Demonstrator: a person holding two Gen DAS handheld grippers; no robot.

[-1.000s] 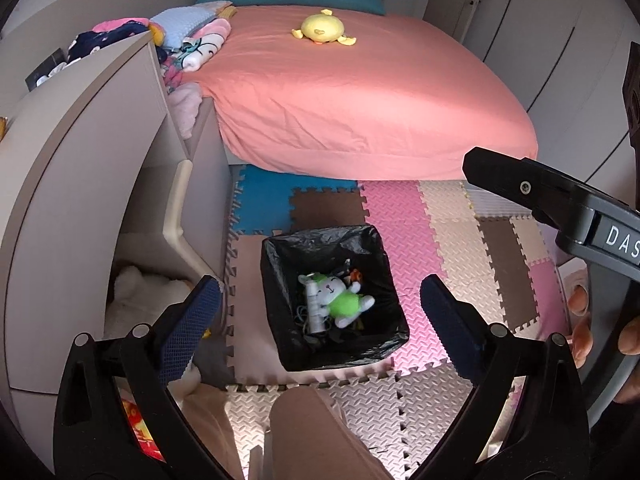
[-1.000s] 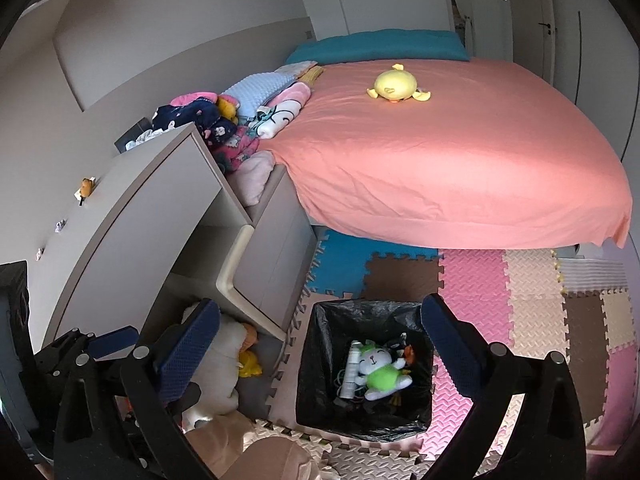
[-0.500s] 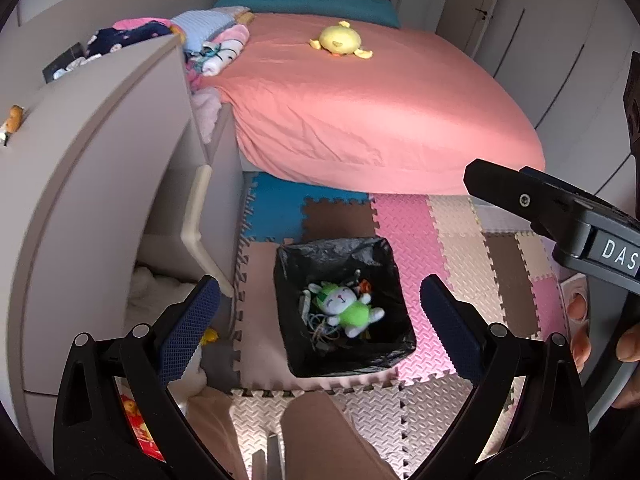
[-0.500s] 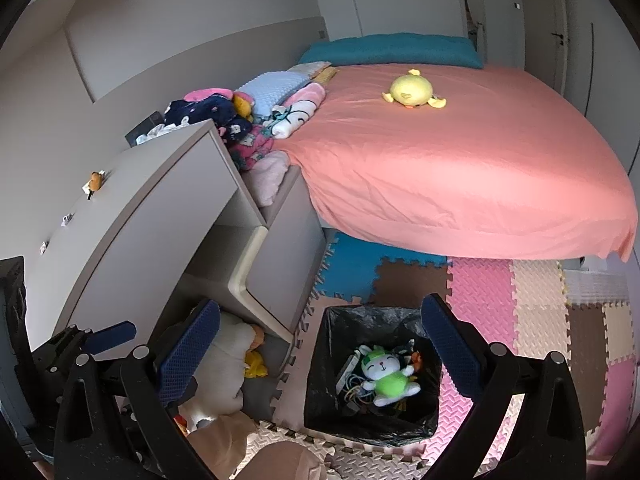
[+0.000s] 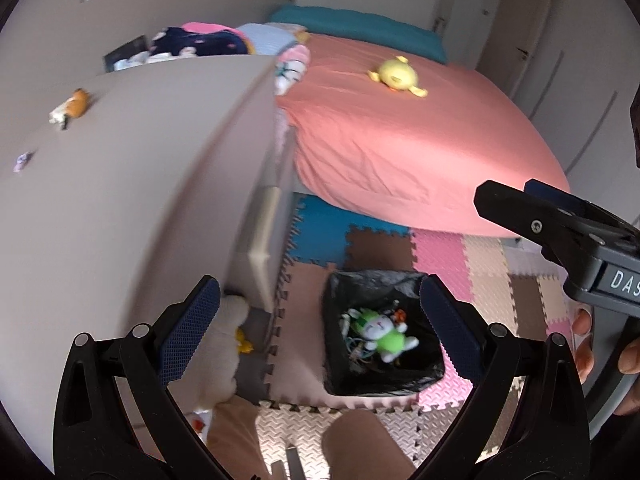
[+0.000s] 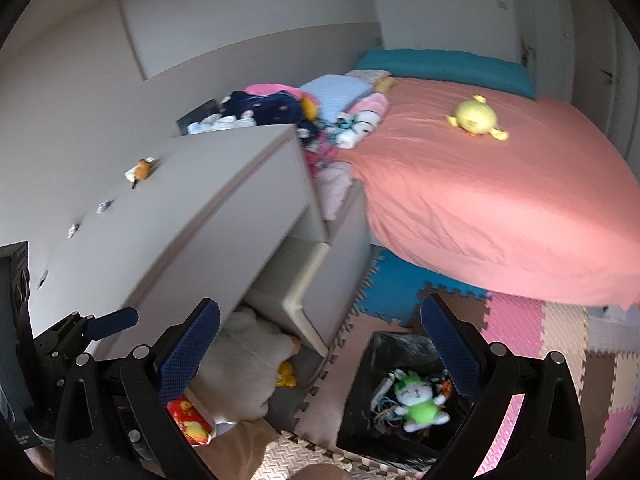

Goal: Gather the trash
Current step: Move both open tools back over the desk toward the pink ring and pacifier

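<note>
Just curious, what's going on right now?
Both hand-held grippers open, empty: left, right. Trash bin holds green plush. Small bits on desk. Nothing blocking.

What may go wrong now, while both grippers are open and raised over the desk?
Both views are blurred, so the left gripper or right gripper might knock the desk edge. The small bits on the desk, like the orange one, look slight and might slip from the wide pads. The bin on the floor already holds a plush toy.

Black-lined bin (image 5: 382, 376), green-and-white plush (image 5: 382, 330), salmon-pink bedsheet (image 5: 408, 148), yellow plush (image 5: 396, 76), teal pillow (image 5: 360, 30), multicoloured mat (image 5: 436, 248)
</note>
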